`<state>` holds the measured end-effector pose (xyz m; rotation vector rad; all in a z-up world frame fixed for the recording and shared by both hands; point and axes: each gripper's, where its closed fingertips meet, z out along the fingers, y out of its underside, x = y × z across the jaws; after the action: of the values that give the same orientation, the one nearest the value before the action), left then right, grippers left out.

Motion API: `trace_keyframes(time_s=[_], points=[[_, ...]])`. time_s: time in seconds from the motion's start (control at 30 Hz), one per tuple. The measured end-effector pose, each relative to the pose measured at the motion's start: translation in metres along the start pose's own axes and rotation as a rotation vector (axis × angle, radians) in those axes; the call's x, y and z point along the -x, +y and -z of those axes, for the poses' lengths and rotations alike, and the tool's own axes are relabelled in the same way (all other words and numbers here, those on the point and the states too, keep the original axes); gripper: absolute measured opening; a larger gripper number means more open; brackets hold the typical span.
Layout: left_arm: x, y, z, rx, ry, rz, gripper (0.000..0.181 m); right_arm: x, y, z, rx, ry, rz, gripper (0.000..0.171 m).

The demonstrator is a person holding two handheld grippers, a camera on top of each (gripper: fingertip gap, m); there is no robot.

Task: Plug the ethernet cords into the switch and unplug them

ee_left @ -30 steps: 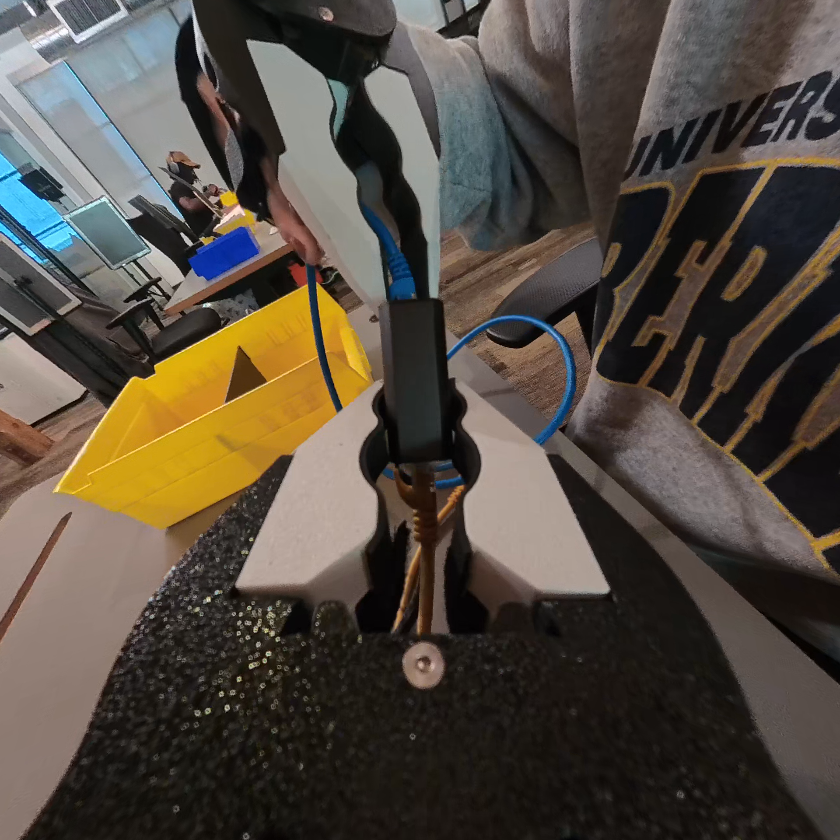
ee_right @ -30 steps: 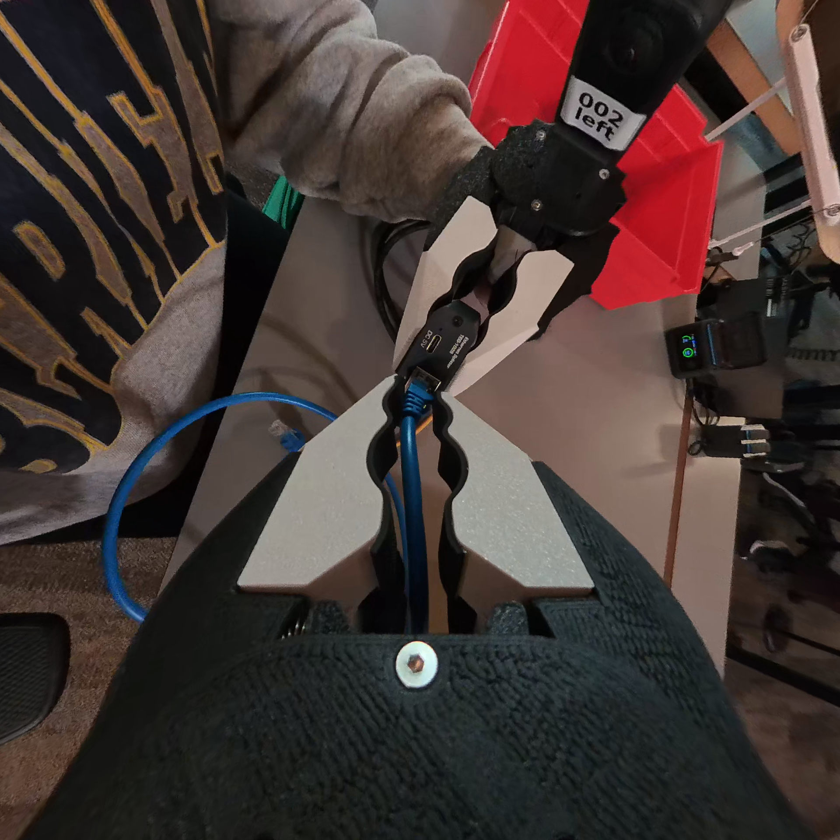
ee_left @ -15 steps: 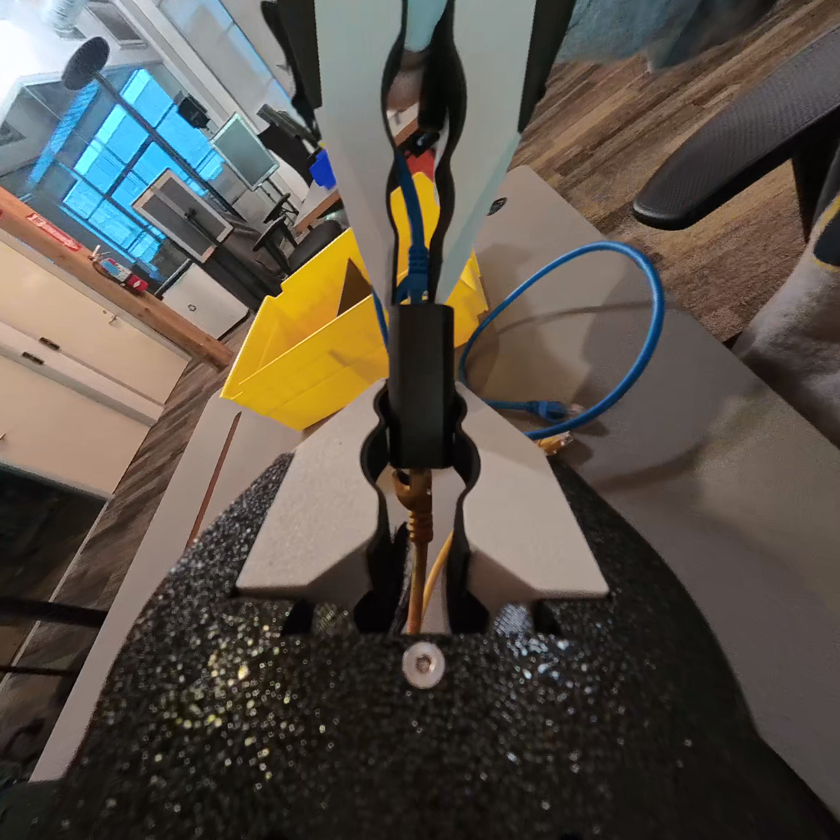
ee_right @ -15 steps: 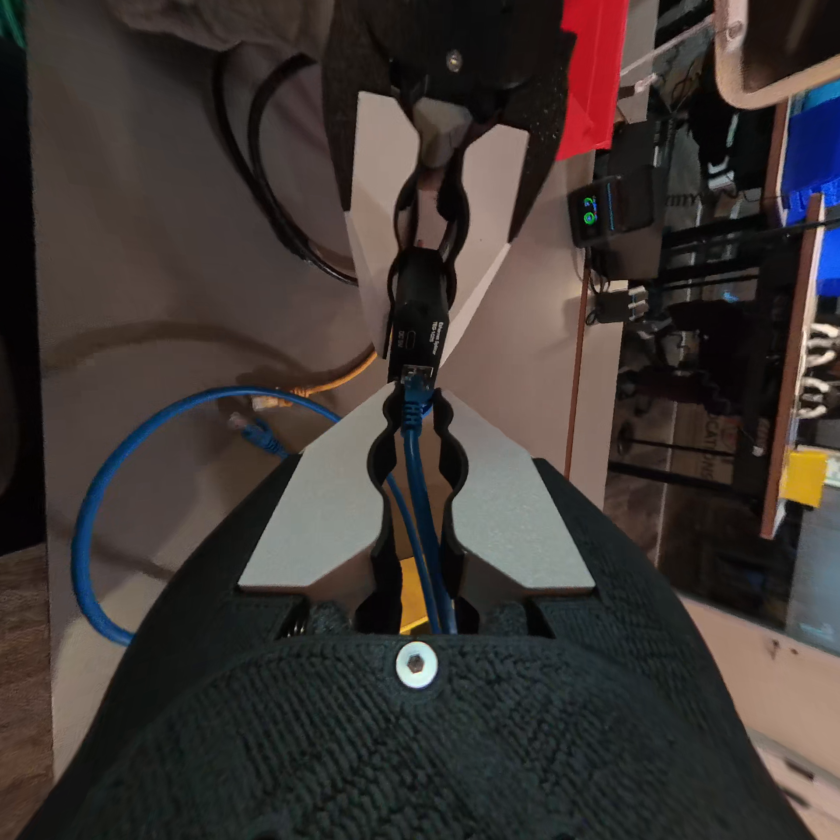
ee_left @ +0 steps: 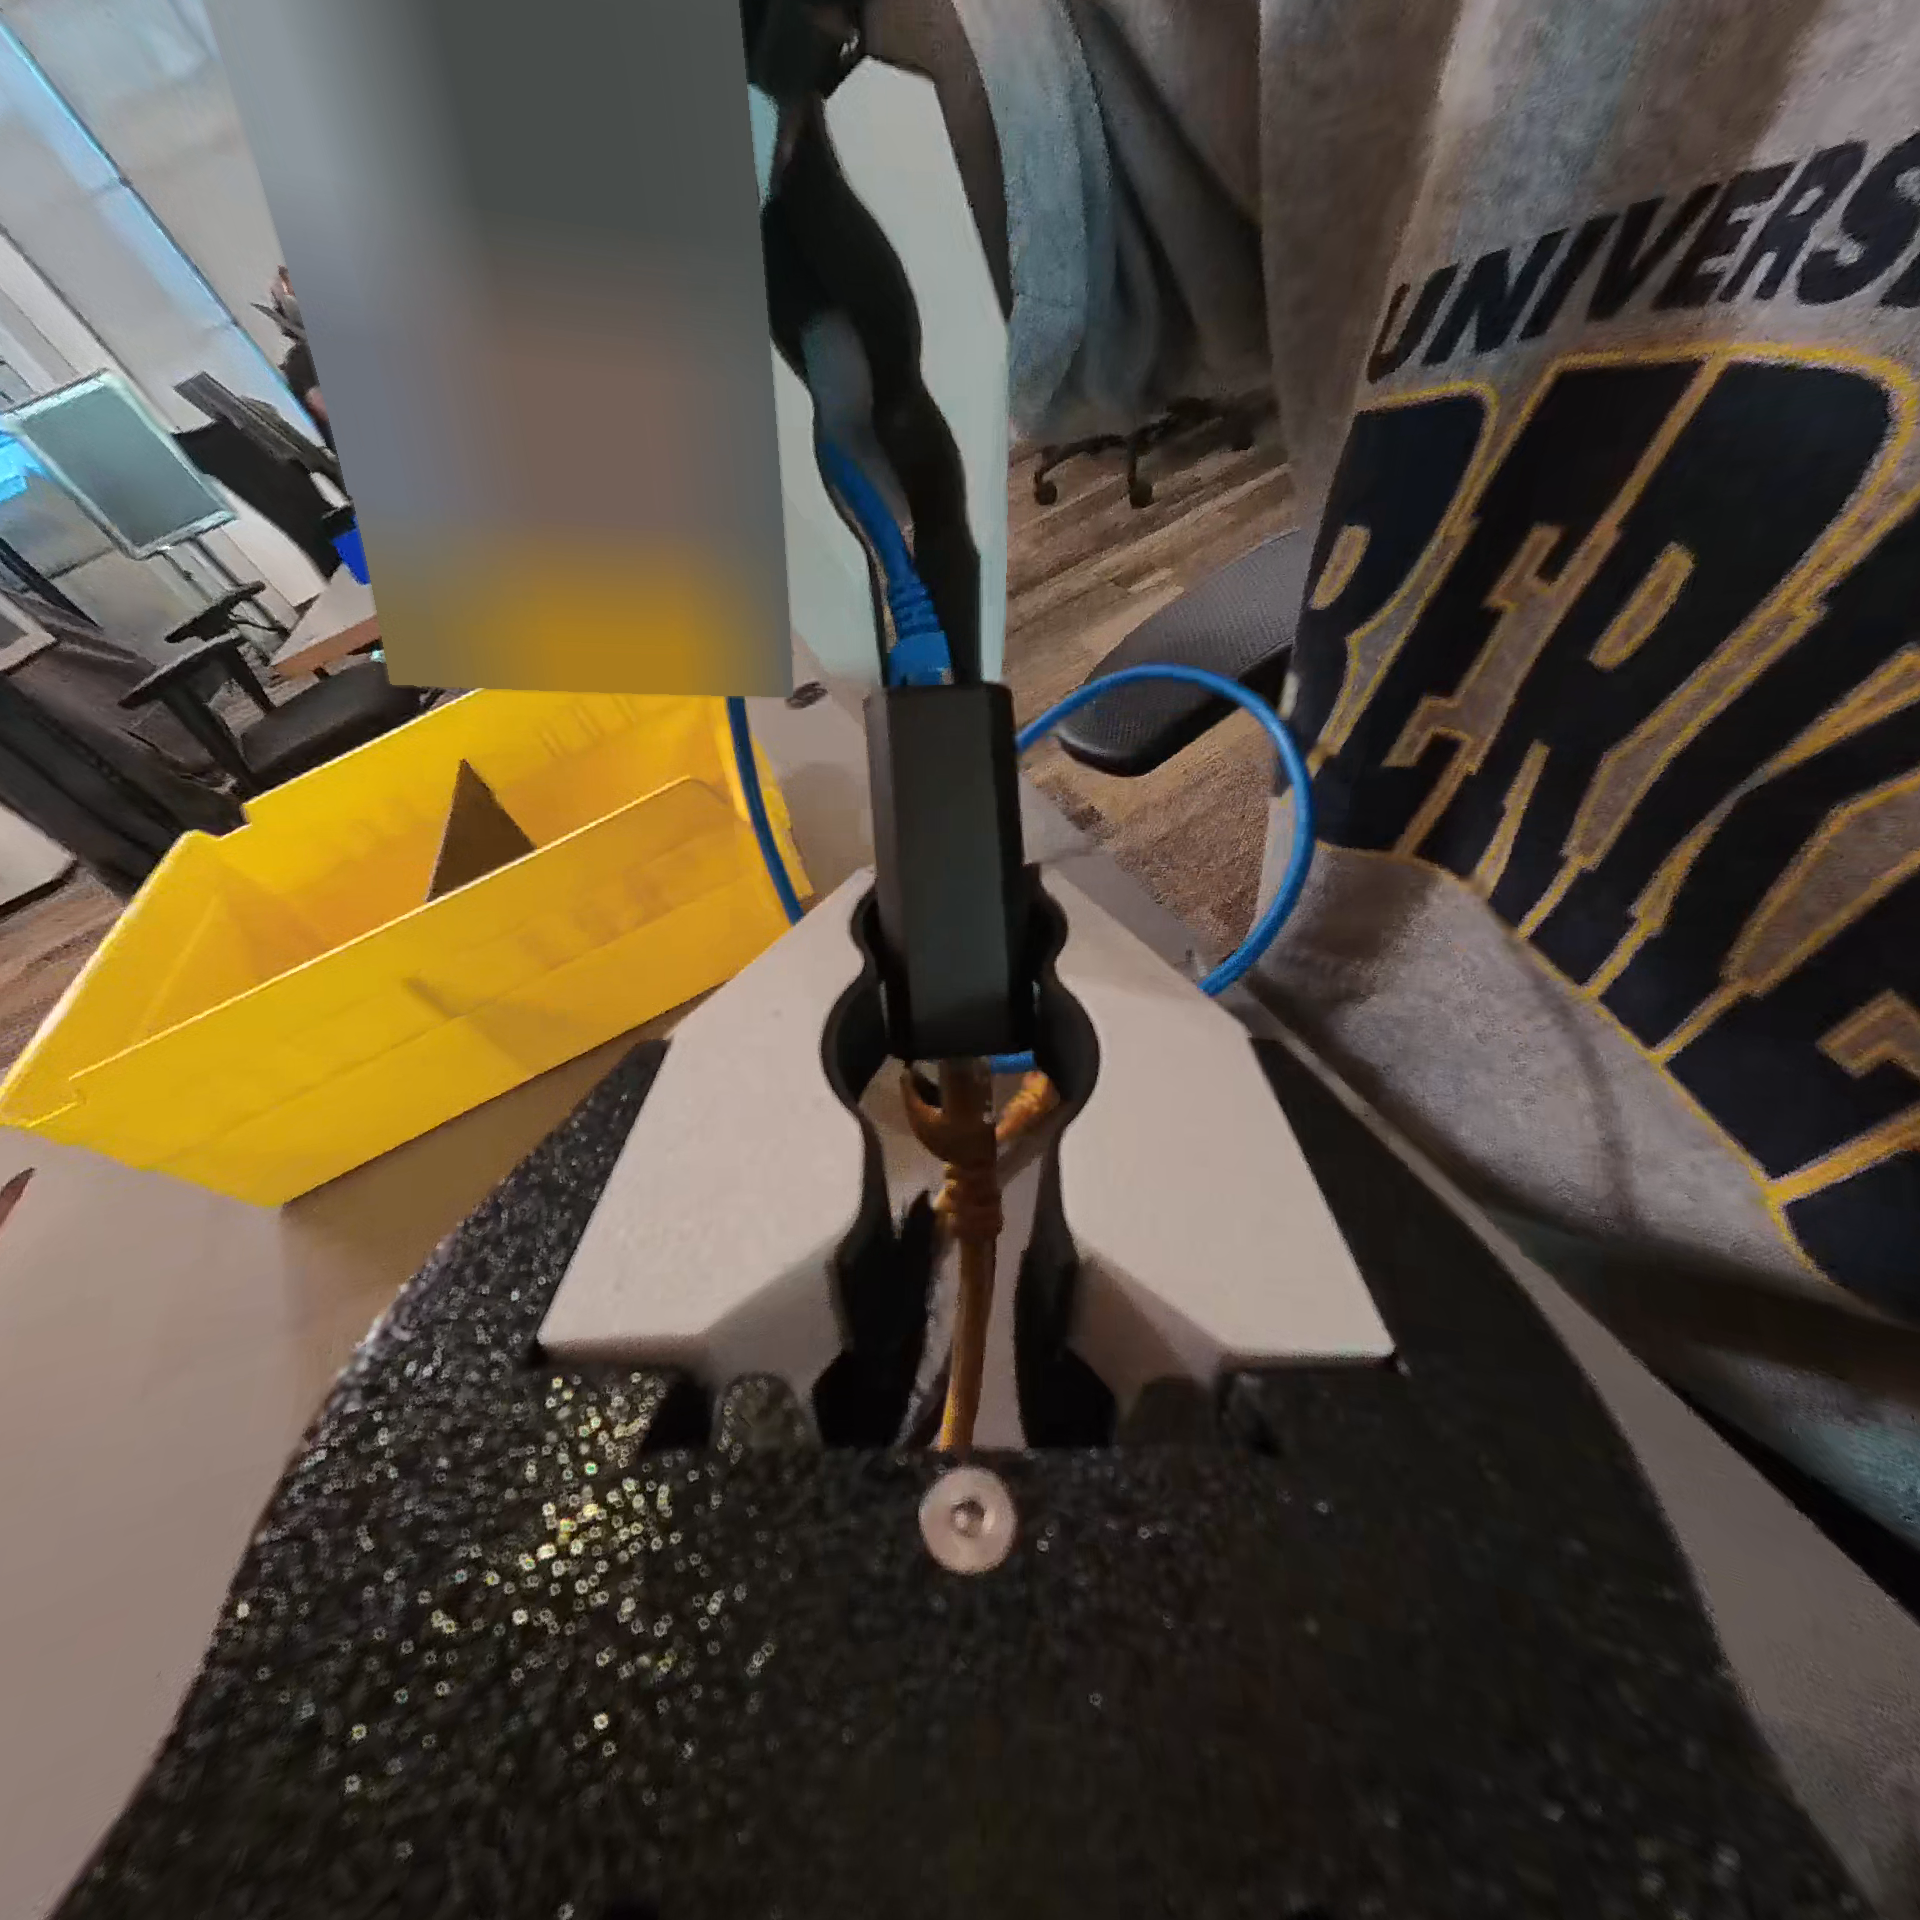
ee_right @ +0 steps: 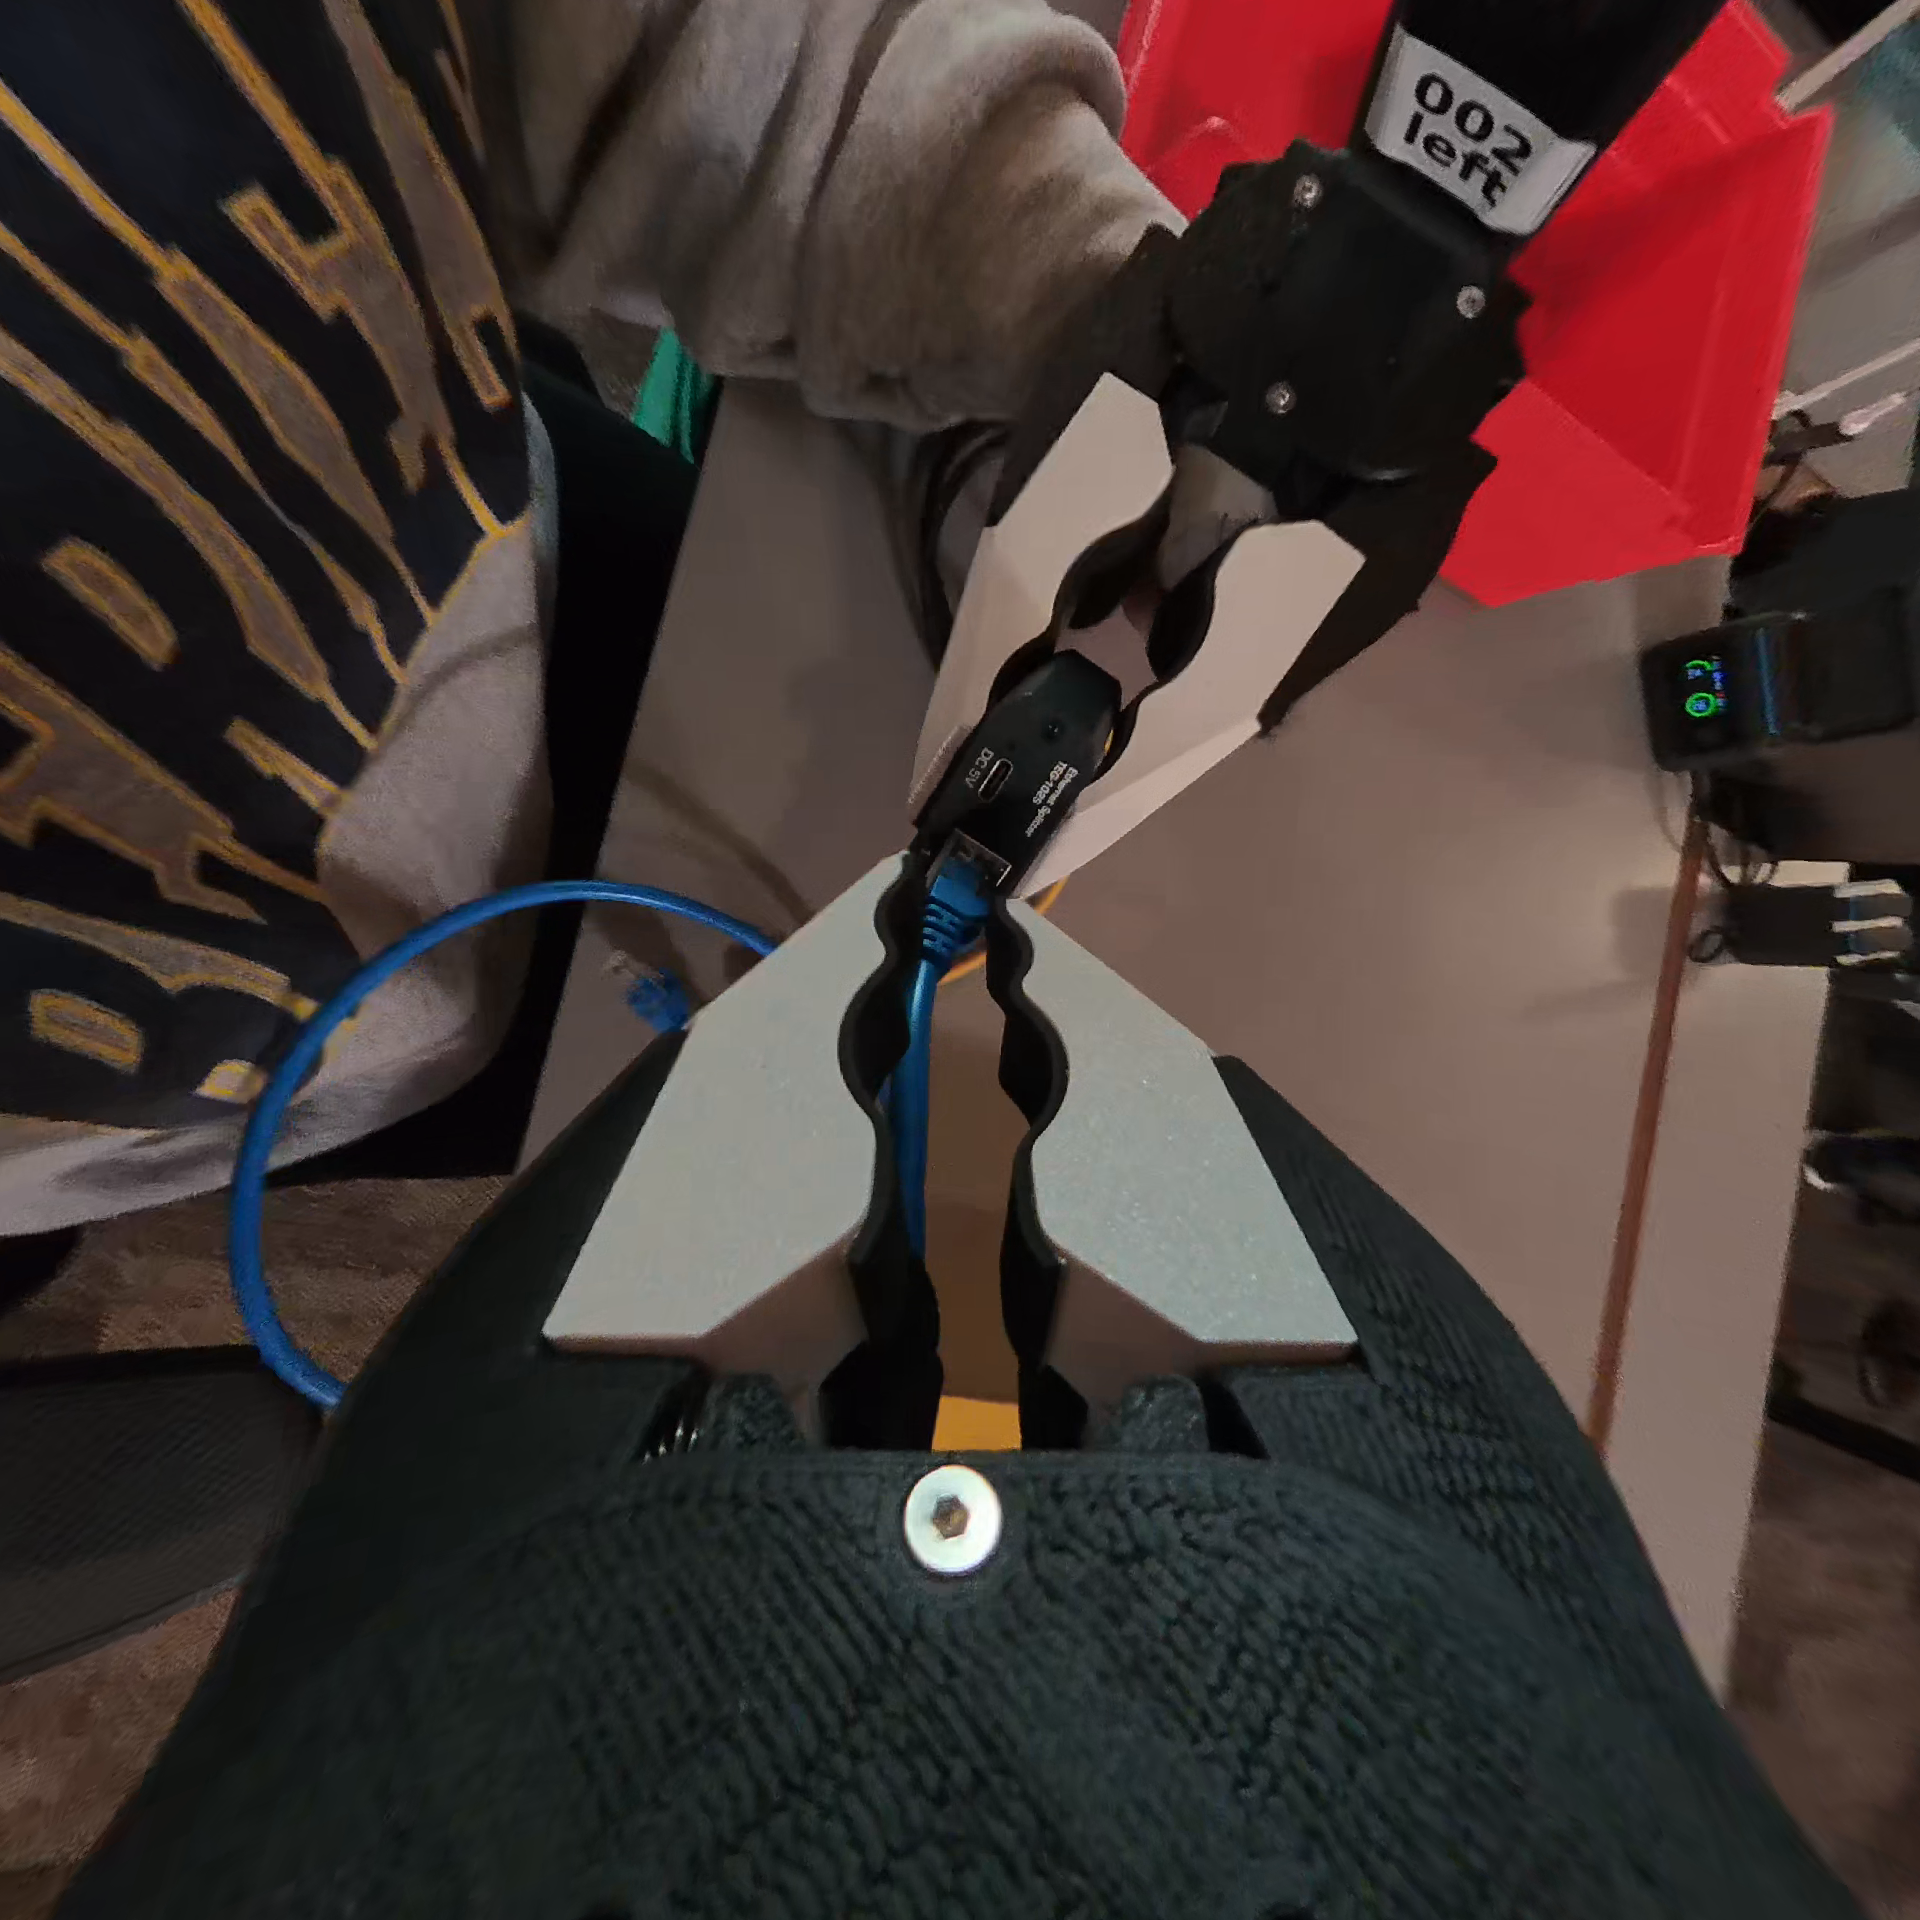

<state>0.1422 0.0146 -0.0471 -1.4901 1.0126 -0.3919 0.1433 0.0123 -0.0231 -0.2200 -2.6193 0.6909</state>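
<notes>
Clearly the delicate point is the joint between the blue ethernet cord [ee_right: 940, 914] and the small black switch [ee_right: 1023, 769]. The left gripper [ee_left: 951, 935] is closed tight on the switch, which stands out past its fingertips, with an orange cord [ee_left: 961, 1226] entering the switch's near end and running back between the fingers. The blue cord's plug sits at the switch's far end; whether it has latched cannot be told. The right gripper [ee_right: 951, 894] has its tips at that same end of the switch, narrowed around the plug's boot; the fingers seem to bear on it, but a gap shows lower down, so the firmness of the hold is uncertain.

Several things could go wrong. If the right gripper pushes or pulls off the port's axis, the plug may jam or its latch tab bend. A loose grip on the tapered boot could slip along the cord instead of moving the plug. Force against the switch may twist it in the left gripper's hold, or drag at the orange cord behind it. The blue cord's slack loops toward the person's sweatshirt [ee_right: 208, 520], beside the switch, and could snag there; its free plug [ee_right: 649, 1003] hangs off the table's [ee_right: 1351, 1039] edge below the switch.
</notes>
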Motion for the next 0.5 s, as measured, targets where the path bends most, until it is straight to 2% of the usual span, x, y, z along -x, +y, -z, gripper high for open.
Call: trace_keyframes(time_s=[0.3,0.5], points=[[-0.013,-0.014,-0.001,-0.063,0.079,0.032,0.023,0.010,-0.014,0.010,-0.118,-0.104,-0.009,0.010],[-0.006,-0.010,0.000,-0.040,0.037,0.056,0.023,0.003,-0.008,0.009,-0.115,-0.102,-0.025,0.010]])
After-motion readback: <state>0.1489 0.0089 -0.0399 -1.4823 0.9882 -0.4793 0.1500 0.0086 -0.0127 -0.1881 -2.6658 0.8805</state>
